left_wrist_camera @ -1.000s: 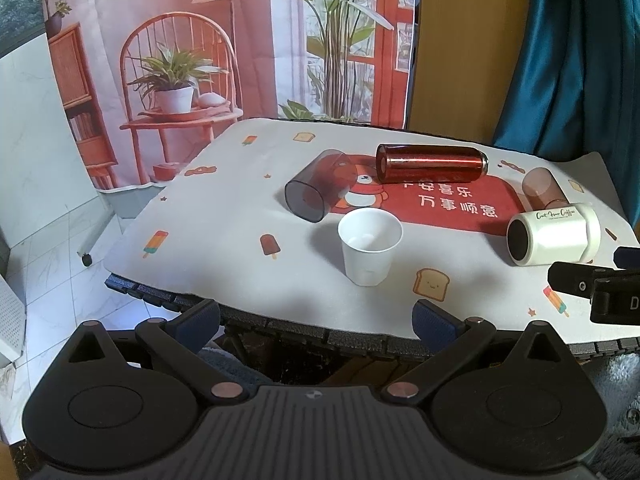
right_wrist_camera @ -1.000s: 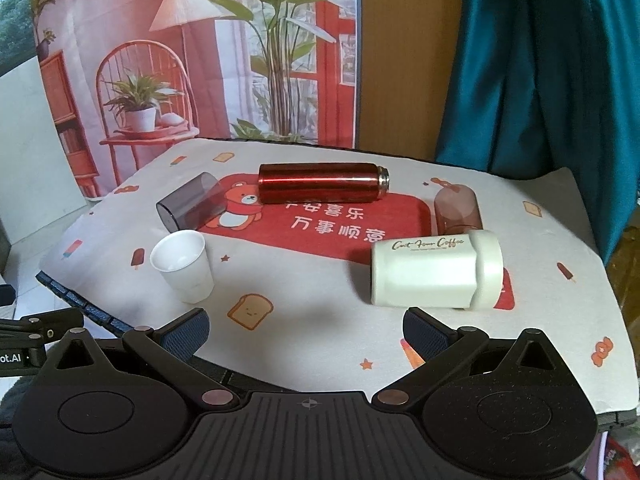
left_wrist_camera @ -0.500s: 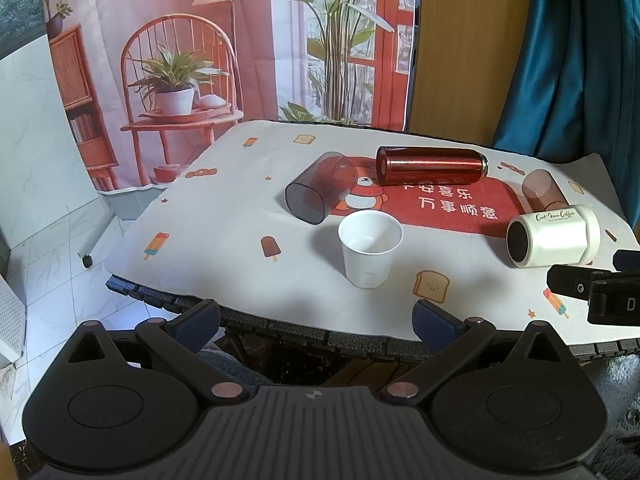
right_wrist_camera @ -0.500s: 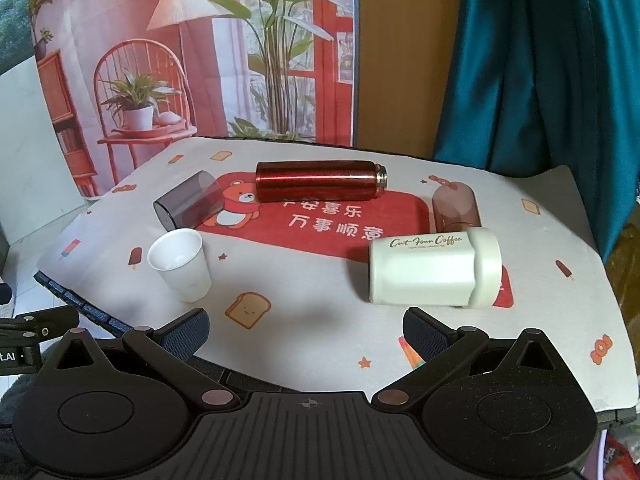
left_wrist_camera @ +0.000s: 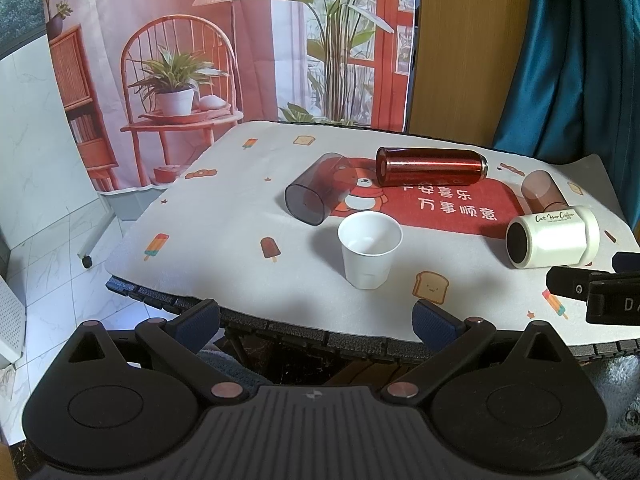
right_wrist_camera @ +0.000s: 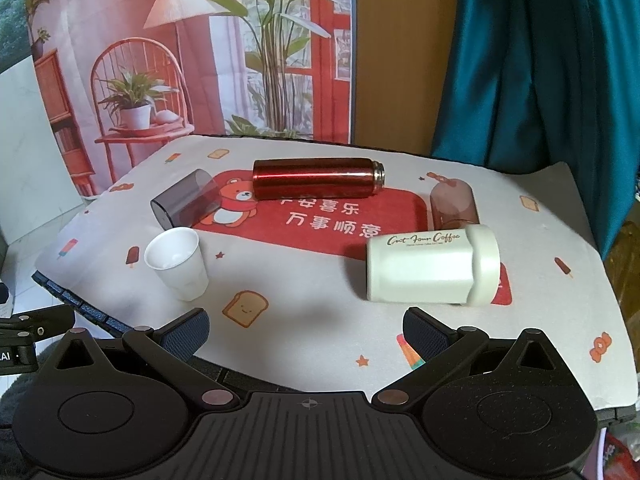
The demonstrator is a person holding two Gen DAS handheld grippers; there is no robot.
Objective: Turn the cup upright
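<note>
Left tool (left_wrist_camera: 316,318) open; white cup (left_wrist_camera: 369,250) upright, empty; mug (right_wrist_camera: 432,266) sideways

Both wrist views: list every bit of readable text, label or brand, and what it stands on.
"Cut Four Coffee", script, on the side of the white tumbler lying on its side; the smaller line under it is too small to read.
"平安喜乐" and "万事顺意", white on the red panel of the table mat.
"D", cut off, on the right tool's body at the left view's edge.
"AI", cut off, on the left tool's body.
</note>
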